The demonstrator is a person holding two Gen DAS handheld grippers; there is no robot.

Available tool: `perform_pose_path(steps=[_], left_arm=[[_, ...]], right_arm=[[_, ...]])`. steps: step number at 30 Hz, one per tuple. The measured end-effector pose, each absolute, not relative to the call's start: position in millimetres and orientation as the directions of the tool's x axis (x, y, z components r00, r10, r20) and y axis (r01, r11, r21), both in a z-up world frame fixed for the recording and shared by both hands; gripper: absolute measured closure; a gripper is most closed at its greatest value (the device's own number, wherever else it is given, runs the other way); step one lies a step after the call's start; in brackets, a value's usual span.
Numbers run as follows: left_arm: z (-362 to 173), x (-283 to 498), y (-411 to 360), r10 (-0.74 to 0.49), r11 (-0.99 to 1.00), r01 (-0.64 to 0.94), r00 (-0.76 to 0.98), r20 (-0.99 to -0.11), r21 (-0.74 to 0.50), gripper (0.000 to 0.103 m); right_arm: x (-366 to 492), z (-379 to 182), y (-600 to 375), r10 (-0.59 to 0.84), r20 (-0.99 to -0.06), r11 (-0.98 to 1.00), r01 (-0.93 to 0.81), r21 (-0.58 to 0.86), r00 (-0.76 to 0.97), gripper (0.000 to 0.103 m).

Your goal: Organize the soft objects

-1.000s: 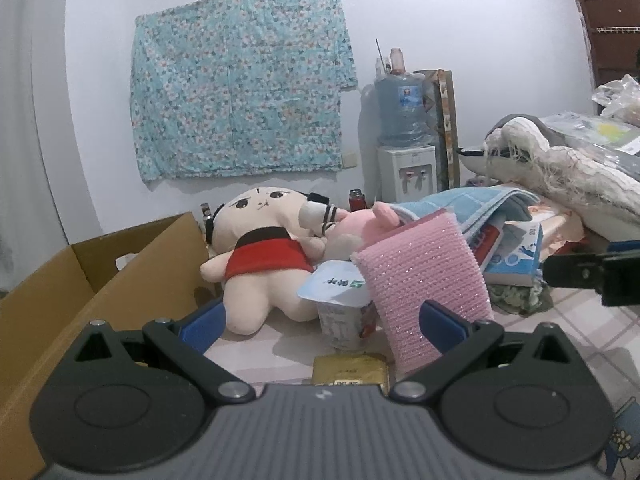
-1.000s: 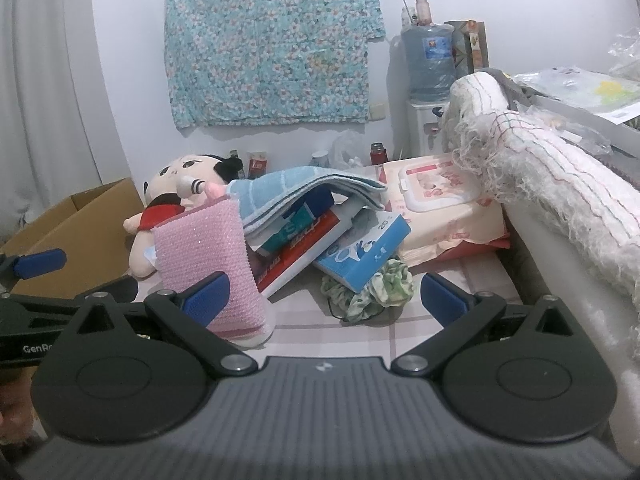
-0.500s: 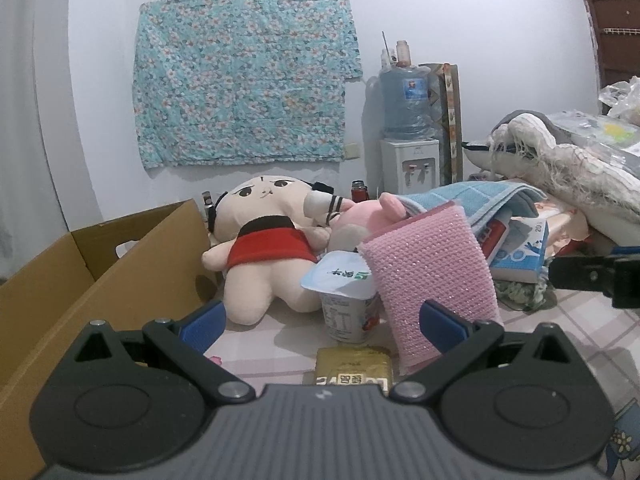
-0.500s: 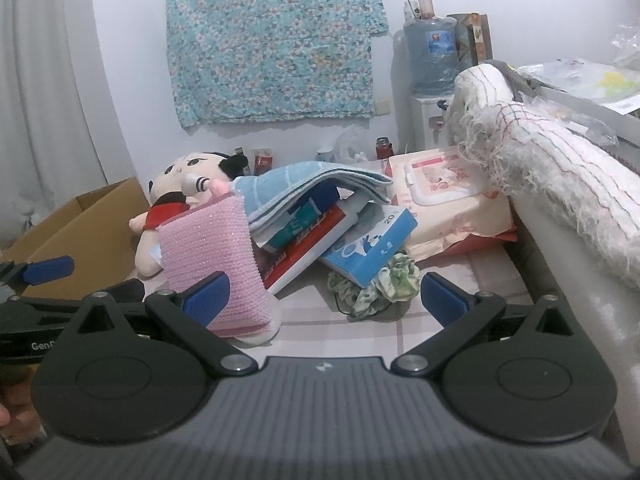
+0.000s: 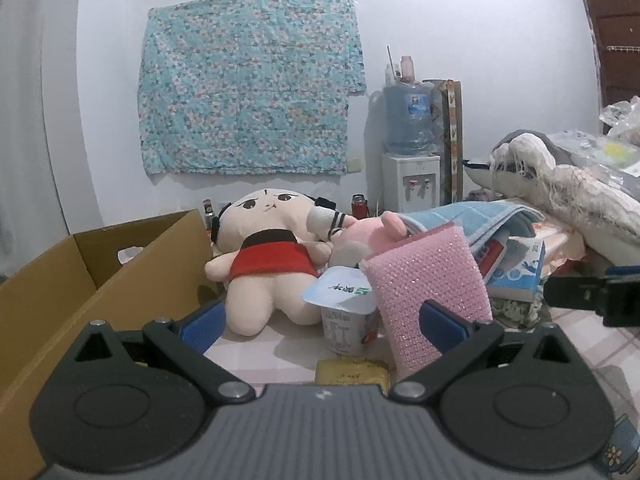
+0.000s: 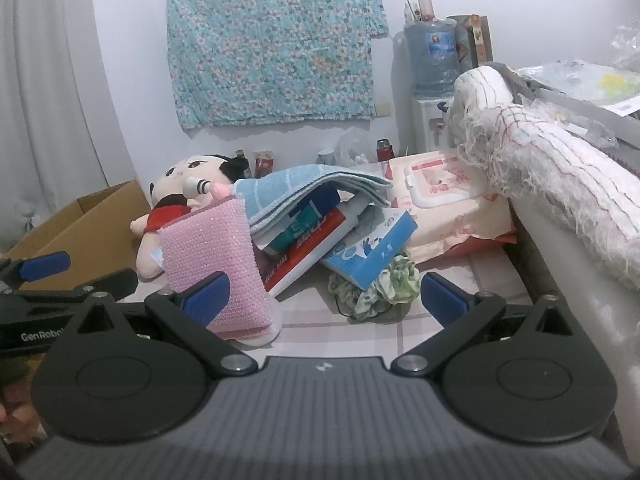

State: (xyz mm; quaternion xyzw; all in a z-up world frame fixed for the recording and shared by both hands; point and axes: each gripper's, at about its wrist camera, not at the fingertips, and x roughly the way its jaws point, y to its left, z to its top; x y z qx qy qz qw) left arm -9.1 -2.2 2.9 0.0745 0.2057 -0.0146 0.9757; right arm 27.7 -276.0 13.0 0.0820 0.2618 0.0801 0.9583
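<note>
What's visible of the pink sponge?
The pink sponge is a thick rectangular pad in glittery knitted mesh. It stands nearly upright, tilted, on the tiled surface, leaning back toward the book pile under the blue towel. A yogurt cup sits right beside it. No gripper holds it.

"GenRobo" on the left gripper (image 6: 44,276); "20" on the blue box (image 6: 370,250).

Box (image 5: 92,280) left of doll (image 5: 272,264), cup (image 5: 344,312) before doll, sponge (image 5: 428,292) right of cup
</note>
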Motion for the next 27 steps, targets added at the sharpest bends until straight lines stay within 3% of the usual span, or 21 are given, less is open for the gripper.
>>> perform_pose_path(steps=[27], left_arm=[[1.0, -9.2, -5.2, -0.007, 0.988, 0.072, 0.905, -0.426, 0.135, 0.0]], right_arm=[[28.6, 13.2, -277.4, 0.195, -0.483, 0.974, -0.11, 0.199, 0.854, 0.001]])
